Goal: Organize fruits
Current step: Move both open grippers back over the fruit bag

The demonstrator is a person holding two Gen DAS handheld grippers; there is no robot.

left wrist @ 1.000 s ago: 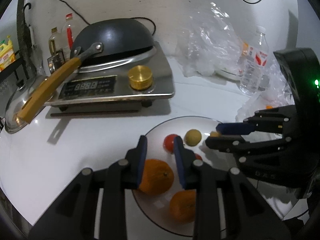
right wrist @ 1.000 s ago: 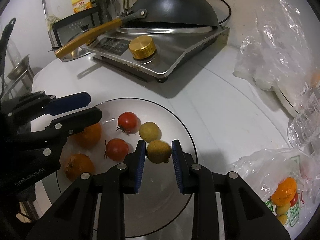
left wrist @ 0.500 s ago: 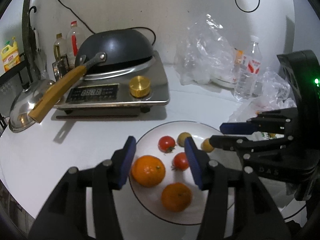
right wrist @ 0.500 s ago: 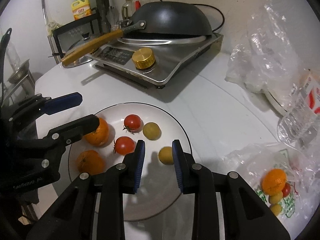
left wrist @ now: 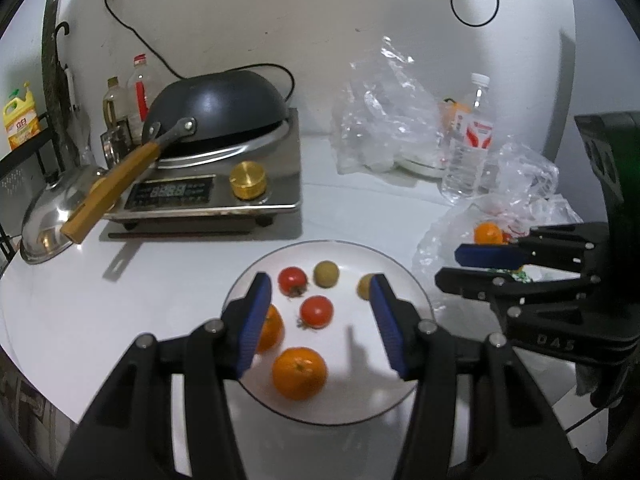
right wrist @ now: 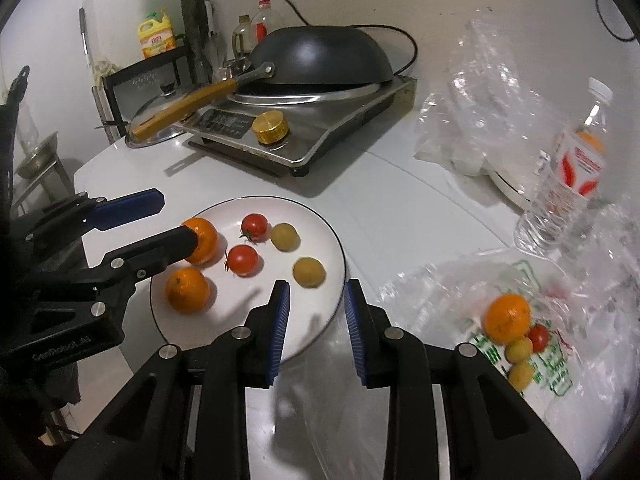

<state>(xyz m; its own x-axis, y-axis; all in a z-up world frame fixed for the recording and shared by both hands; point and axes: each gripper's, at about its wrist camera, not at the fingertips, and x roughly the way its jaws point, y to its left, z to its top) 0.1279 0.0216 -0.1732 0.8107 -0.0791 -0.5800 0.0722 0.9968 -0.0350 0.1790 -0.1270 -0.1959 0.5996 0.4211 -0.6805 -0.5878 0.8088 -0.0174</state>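
White surface [left wrist: 168,292] carried a stove [left wrist: 208,196] with an upturned wok [left wrist: 216,108], then a plate [right wrist: 324,236] holding two oranges [right wrist: 188,290], two tomatoes [right wrist: 242,260] and two yellow fruits [right wrist: 309,272]. Beside it lay a bag [right wrist: 520,320] with more fruit. Left gripper [left wrist: 318,322] had just been opening, fingers apart and empty; right gripper [right wrist: 314,328] narrow, empty.

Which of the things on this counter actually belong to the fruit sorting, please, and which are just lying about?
Part of the job:
- plate with two oranges, two tomatoes and two yellow-green fruits
- plastic bag holding more fruit

Lying about:
- wok on the cooker
- pan lid
- water bottle
- empty bags
- oil jug
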